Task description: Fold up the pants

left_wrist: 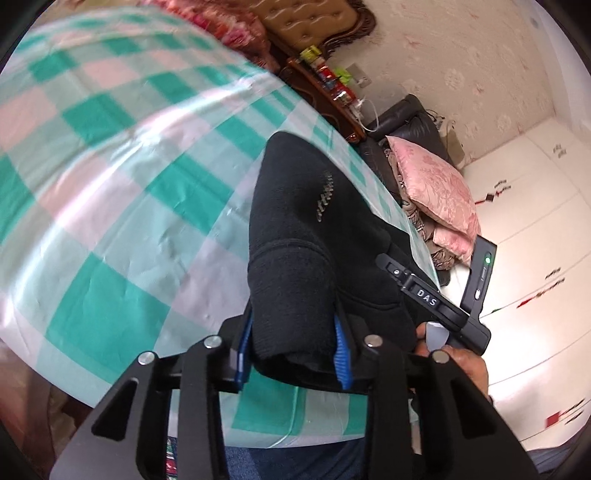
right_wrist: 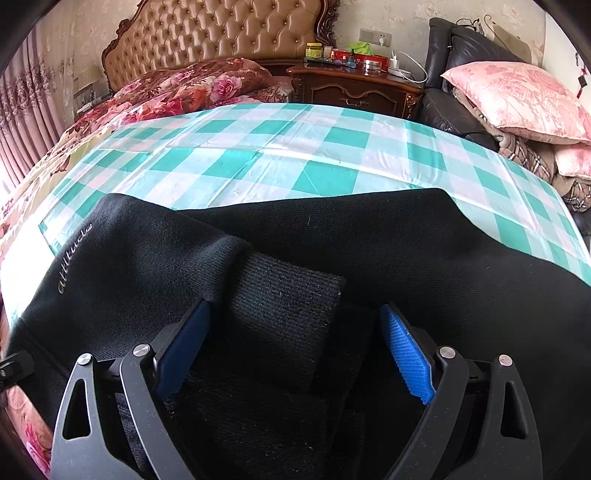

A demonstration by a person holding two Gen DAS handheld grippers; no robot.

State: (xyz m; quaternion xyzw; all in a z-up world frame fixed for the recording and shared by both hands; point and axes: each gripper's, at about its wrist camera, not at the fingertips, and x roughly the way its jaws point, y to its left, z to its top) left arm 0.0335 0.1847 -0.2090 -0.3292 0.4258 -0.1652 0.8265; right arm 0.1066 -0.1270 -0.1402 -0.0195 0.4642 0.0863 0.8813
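Beyond my fingers I saw a green checked sheet (right_wrist: 314, 147), a tufted headboard (right_wrist: 221, 33) behind it, a cluttered nightstand (right_wrist: 354, 85), and pink pillows (right_wrist: 517, 99) off right.

Bright daylight, glare on the checked sheet (left_wrist: 122, 173), left wrist view motion-blurred, fisheye bending and dark corners

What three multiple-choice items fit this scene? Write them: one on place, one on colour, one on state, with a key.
1. Where do the pants lie?
A. on the checked sheet
B. on the nightstand
C. on the floor

2. What colour are the finger pads?
A. red
B. blue
C. yellow

3. What is the left gripper doing?
A. hanging open
B. gripping a pillow
C. gripping the pants

Key: A, the sheet shows beneath and around them; B, the ribbed pads are blue; C, black cloth sits pinched between its fingers.
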